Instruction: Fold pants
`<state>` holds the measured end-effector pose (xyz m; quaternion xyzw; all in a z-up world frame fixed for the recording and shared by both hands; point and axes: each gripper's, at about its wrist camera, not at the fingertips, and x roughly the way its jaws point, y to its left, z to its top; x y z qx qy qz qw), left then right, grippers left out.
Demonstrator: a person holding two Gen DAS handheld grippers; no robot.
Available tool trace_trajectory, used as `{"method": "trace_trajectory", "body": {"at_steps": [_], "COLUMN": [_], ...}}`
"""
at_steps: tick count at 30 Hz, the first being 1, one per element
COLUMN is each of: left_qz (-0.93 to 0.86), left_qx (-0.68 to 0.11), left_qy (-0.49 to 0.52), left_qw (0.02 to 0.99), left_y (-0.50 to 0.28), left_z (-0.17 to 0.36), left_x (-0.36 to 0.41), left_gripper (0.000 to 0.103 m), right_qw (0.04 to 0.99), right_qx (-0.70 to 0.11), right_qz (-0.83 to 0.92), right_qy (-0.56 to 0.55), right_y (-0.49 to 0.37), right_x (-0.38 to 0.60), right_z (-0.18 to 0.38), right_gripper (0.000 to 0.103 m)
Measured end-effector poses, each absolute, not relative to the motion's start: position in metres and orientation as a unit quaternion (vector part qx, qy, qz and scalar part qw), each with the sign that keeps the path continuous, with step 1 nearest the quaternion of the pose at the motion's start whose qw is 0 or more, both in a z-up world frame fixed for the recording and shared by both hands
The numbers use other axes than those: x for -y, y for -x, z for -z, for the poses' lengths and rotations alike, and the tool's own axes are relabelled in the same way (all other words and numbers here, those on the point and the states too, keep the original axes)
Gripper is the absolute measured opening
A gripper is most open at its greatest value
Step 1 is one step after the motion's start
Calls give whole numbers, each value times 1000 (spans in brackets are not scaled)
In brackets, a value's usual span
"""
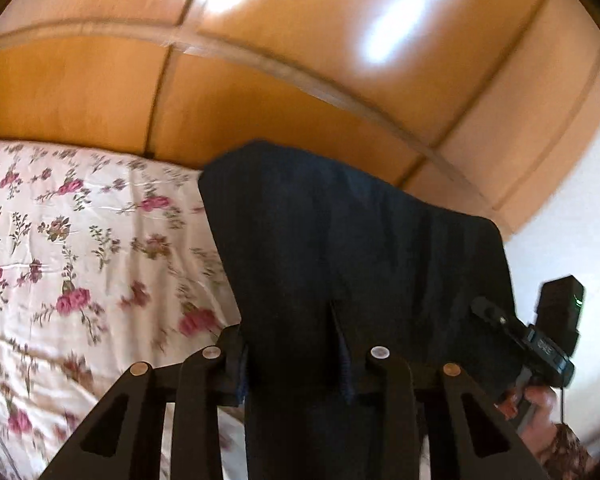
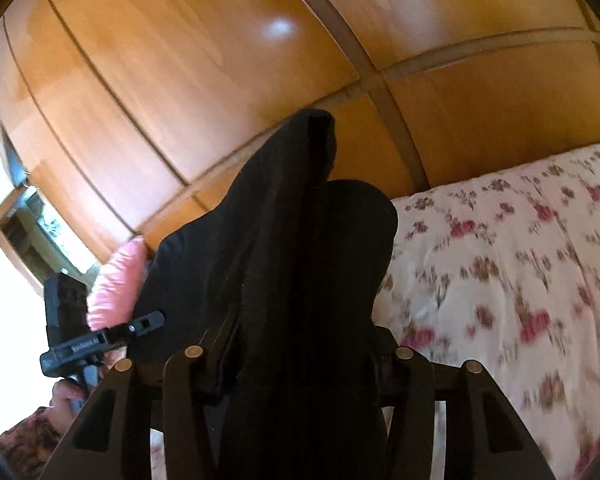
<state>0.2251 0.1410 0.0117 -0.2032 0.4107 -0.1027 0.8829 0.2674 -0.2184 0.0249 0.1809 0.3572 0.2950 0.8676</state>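
1. I see dark pants (image 1: 352, 248) lifted clear above a bed (image 1: 80, 240) with a rose-printed cover; the bed is my landmark for everything below. The cloth fills the middle of both wrist views and rises in front of the wooden wardrobe panels (image 1: 260, 100) behind the bed.

2. My left hand-held gripper (image 1: 296, 360) is pinching a bunched edge of the pants — the fabric runs straight up from between its fingers. In its view the bed lies to the left of the cloth.

3. My right hand-held gripper (image 2: 296, 356) is likewise clamped on a thick fold of the same garment, the cloth draping up and over its fingers. Here the bed lies to the right of the cloth.

4. Why held so, as I judge it: two grips on one edge, spaced apart and raised over the bed, keep the pants spread so that half can be carried over the other half and laid flat on the cover.

5. Pose: both tools tilt downward toward the bed, side by side. Each view catches the other tool at its outer edge, with a hand (image 1: 540, 404) wrapped round the handle and a patterned sleeve (image 2: 28, 436) below it.

6. A pink pillow (image 2: 118, 280) shows beside the cloth, at the bed's far left end in the right view.

7. The bedcover is smeared with blur, so fine creases cannot be read.
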Motion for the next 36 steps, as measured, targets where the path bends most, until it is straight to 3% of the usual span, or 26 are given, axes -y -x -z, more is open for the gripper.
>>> {"method": "trace_trajectory", "body": {"at_steps": [2,4,6,10,16,19,27,36], "left_qz": [85,84,79,48,-46,-58,-50,-40], "left_qx": [-437,-426,-413,-390,-312,-307,-353,-329], "left_qy": [194,210,230,241,119,74,60,34], "left_qw": [874,876,878,887,941,947,933,943], "left_y": [-239,-235,-226,-201,-106,-70,-11,42], "left_z": [11,22,28,18,-13,-6,23,-11], "left_x": [-145,-153,-161,-171,-136,-104,-42,-15], "left_gripper": [45,66,71,70,69,69,69,69], "right_qw": [866,864,865,876,931,941,939,933], "right_qx": [-380,-403,-405,-389,-321,-297,-322,-341], "right_qz": [-276,-253,-229,-194,-140,-138,-120,-112], "right_qy": [-173,-166,-189,-208,-104,-79,-16,-22], "right_y": [-280,-288,-289,-273,-188,-139,-56,7], "right_x": [214,216,229,248,236,216,174,177], "right_z": [-11,8,21,12,-23,-26,-1,-10], "right_gripper": [52,61,82,86,89,100,103,103]}}
